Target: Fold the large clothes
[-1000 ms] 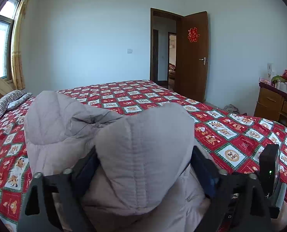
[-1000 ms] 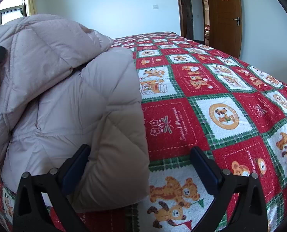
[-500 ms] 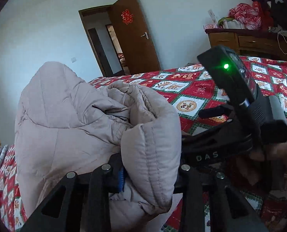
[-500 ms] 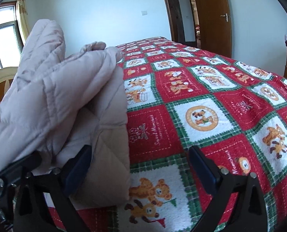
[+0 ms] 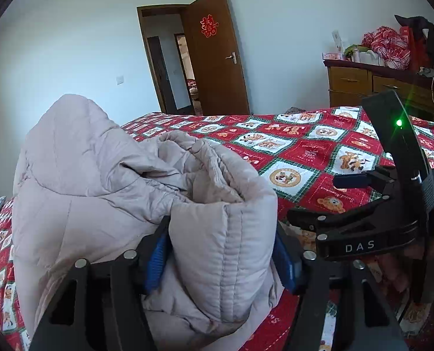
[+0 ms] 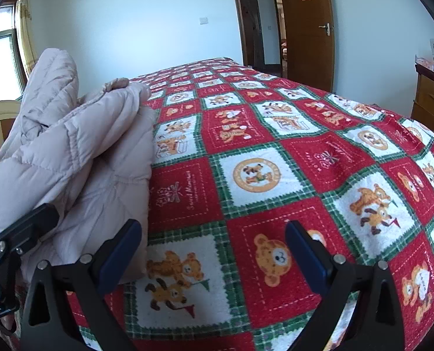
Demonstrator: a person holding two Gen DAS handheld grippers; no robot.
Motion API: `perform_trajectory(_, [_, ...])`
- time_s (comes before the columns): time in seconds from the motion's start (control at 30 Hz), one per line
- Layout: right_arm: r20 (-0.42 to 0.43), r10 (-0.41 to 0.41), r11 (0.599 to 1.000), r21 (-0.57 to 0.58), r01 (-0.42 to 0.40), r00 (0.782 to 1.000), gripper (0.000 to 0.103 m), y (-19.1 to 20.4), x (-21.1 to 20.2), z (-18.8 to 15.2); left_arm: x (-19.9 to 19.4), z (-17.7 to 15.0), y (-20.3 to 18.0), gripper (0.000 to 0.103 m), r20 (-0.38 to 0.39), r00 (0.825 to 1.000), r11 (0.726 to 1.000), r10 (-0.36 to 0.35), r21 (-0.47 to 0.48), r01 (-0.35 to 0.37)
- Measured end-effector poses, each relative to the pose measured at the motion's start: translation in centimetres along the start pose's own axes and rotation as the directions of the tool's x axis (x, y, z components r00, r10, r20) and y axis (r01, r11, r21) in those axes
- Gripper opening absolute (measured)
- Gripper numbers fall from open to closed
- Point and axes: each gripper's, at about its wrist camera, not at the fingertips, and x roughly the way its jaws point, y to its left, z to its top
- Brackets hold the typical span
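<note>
The left gripper (image 5: 221, 251) is clamped on a thick padded fold of the coat (image 5: 100, 181), low and centre in the left wrist view. The right gripper (image 6: 214, 251) stands with its jaws apart and holds nothing; its left finger rests just beside the coat's hem, over the bed (image 6: 304, 152).

The coat lies bunched on the bed, filling the left half of both views, part of it raised above the cover.

Handling, as a judgement: the coat is a quilted puffer, so light for its bulk, soft and springy. Folds will tend to puff open again. The shell looks smooth and may slip, so take hold across a stitched seam or the doubled hem, with a deep bite.

Compared with half a second ago, the left gripper keeps the same fold, the view has tilted more level, and the right gripper has eased slightly away from the coat.
</note>
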Motion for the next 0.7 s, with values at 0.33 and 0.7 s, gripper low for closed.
perform_trajectory(0.33, [-0.032,-0.037,0.999,0.023,0.038,0.999,0.100,-1.8,0.3,-0.7,-2.5,2.7,-2.9,0.084,0.066,0.997,0.998,0.047,0.046,-0.050])
perform_trajectory(0.7, [-0.021,-0.034,0.999,0.013,0.034,0.999,0.100,-1.8,0.0,-0.9,-10.2,4.4,4.4,0.096,0.194,0.933,0.948,0.303,-0.159,-0.275])
